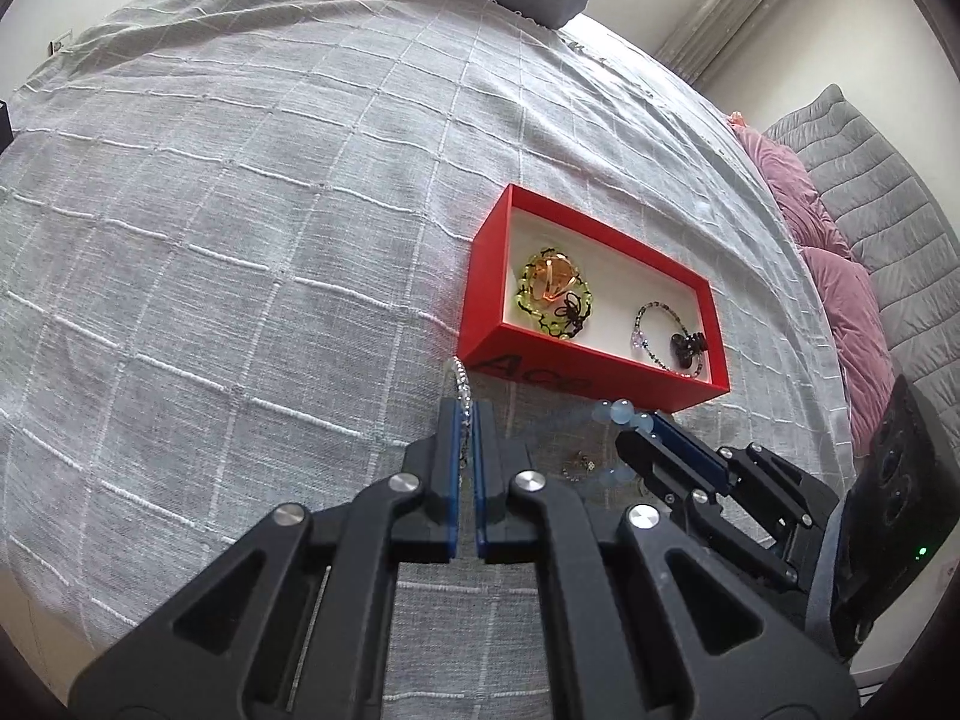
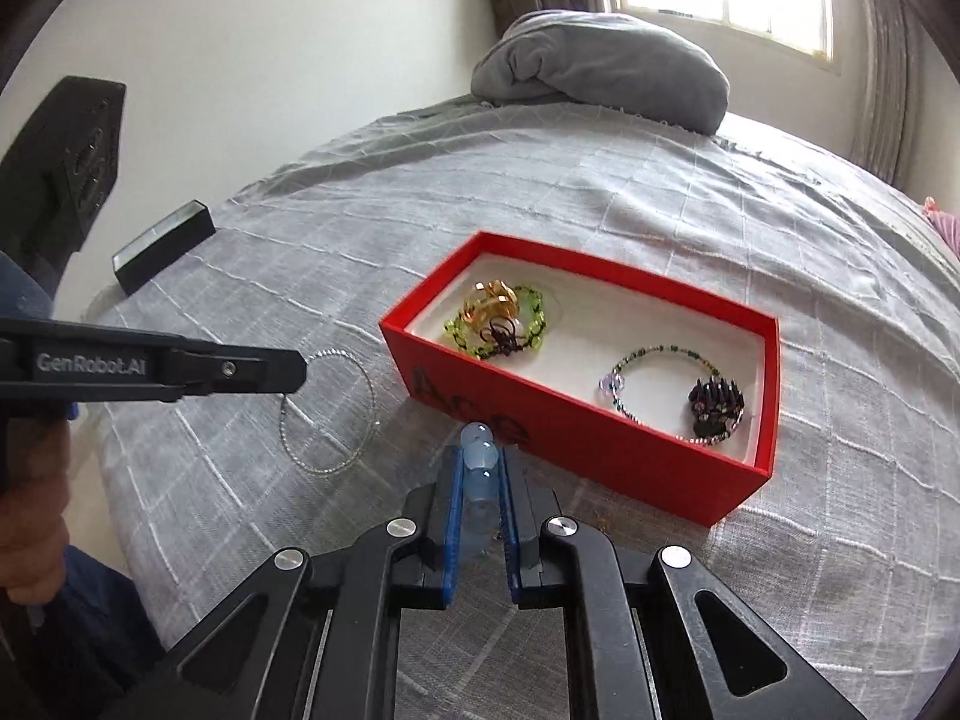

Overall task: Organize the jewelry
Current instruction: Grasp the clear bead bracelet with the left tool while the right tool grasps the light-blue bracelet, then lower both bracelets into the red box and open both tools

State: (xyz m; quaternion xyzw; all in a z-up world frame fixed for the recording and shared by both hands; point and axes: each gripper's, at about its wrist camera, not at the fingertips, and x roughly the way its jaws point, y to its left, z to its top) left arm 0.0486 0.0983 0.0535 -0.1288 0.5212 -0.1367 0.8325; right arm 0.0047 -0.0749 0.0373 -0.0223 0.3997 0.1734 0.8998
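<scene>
A: You've got a piece in each hand. Your right gripper (image 2: 480, 468) is pinching the pale blue bead bracelet (image 2: 480, 450), jaws pressed in on the beads, just short of the red box (image 2: 576, 438).

B: And your left gripper (image 1: 467, 420) is squeezed onto the thin silver chain (image 2: 327, 408), a sparkly loop hanging from the tips over the grey bedspread (image 1: 240, 240).

A: So you're mid-carry, I'd say. Both pieces are outside the box and need to go over its near wall.

B: Inside, the green bead bracelet with an amber piece (image 2: 501, 318) fills one end, and a fine beaded bracelet (image 2: 660, 384) with a dark spiky clip (image 2: 717, 405) the other.

A: Aim for the bare white middle. The chain's limp, so lower it slowly or it could snag the rim.
</scene>
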